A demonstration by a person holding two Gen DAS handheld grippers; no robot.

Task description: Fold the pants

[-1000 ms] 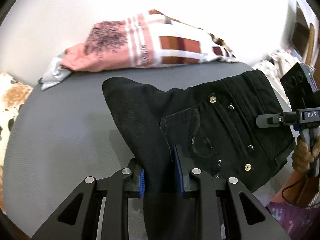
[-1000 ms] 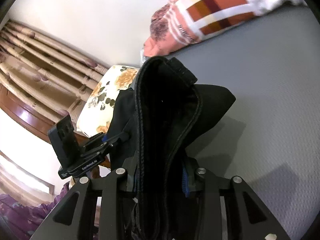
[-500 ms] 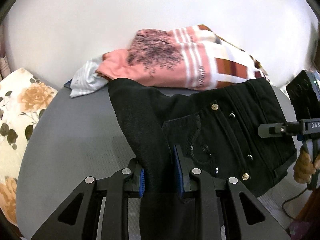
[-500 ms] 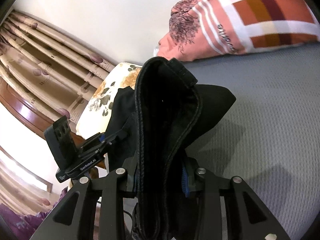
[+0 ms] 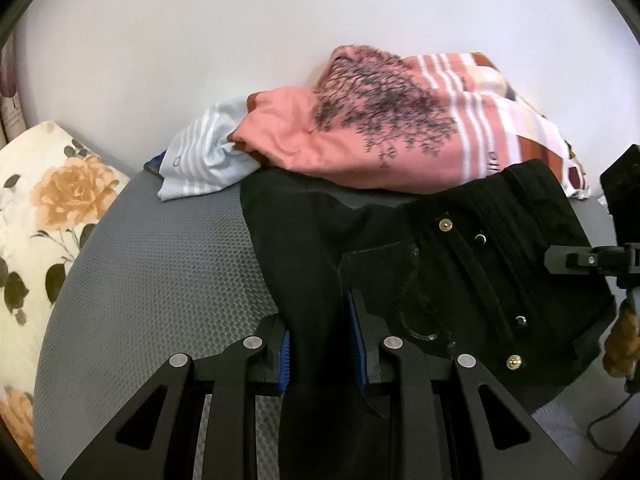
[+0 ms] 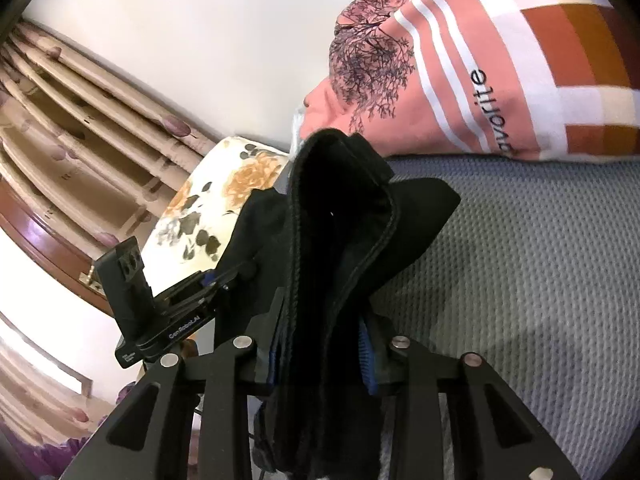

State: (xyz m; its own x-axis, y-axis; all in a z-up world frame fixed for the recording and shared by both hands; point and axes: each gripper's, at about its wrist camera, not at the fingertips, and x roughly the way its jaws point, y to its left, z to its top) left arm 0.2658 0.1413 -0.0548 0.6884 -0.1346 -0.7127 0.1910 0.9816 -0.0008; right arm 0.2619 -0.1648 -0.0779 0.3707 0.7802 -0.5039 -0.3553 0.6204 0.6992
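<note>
Black pants (image 5: 460, 272): spread over the grey textured surface (image 5: 160, 272), waistband end with pocket and metal rivets lying right of the left gripper's fingers, one fold rising between them.

Left gripper (image 5: 320, 344): low over the surface, pointing forward toward the wall; fingers narrow, blue pads pinching a thick fold of the pants.

Right gripper (image 6: 320, 344): tilted, fingers narrow, clamped on a bunched layered edge of the pants (image 6: 340, 240) that stands up ahead of the fingertips. Its body shows at the right edge of the left wrist view (image 5: 592, 260), a hand (image 5: 622, 340) below it.

Pink printed shirt (image 5: 360, 136): heaped beyond the fingers against the wall, touching the far edge of the pants.

Striped pale cloth (image 5: 204, 160): left of the shirt.

Floral cushion (image 5: 44, 208): far left of the fingers.

Curtains (image 6: 80, 120): left in the right wrist view.
</note>
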